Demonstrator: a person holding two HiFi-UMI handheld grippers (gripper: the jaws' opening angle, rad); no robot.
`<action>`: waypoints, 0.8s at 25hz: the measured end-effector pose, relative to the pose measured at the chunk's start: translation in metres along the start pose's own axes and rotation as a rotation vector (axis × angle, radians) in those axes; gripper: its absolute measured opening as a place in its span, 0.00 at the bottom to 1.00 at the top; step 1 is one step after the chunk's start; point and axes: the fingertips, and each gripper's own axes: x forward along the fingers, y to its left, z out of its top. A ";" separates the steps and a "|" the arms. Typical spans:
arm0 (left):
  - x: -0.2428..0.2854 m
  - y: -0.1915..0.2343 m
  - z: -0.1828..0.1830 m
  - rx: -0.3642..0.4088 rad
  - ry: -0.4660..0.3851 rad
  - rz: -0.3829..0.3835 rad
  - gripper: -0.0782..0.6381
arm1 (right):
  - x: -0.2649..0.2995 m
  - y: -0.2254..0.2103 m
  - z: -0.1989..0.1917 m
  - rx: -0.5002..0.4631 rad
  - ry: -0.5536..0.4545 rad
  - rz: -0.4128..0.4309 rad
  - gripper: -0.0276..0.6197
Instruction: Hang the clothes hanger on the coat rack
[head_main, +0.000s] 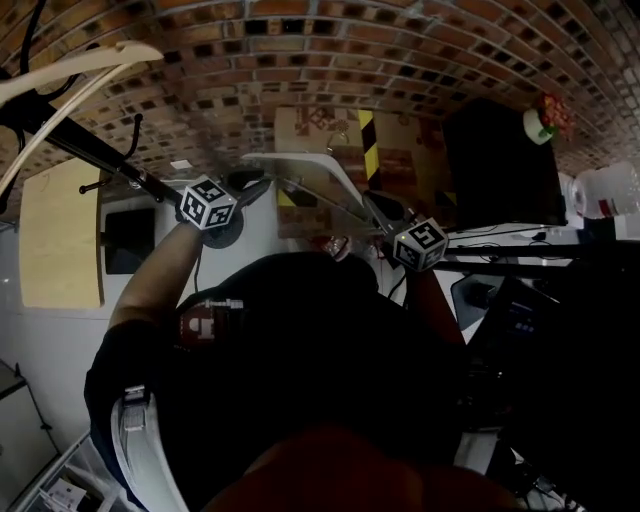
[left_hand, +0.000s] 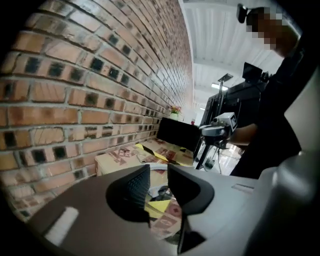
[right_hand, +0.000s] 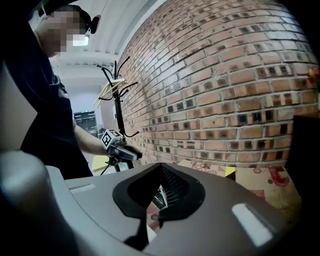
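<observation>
Right gripper pinched one end of the hanger. Left gripper had jaws slightly apart, empty, near the other end. Hanger ran between the two. Coat rack stood off left, nearer the left gripper.

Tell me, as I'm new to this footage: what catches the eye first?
The brick wall fills the background of every view. Before it, mid-frame in the head view, the right gripper is shut on a pale hanger. A black coat rack slants in at upper left.
</observation>
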 end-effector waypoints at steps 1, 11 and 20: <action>0.010 0.011 0.000 0.039 0.037 0.013 0.24 | -0.005 -0.001 -0.001 0.004 -0.001 -0.010 0.06; 0.091 0.117 -0.066 0.109 0.543 0.012 0.55 | -0.067 -0.021 -0.034 0.100 0.033 -0.183 0.06; 0.119 0.118 -0.113 -0.039 0.766 -0.147 0.56 | -0.082 -0.036 -0.060 0.129 0.058 -0.239 0.06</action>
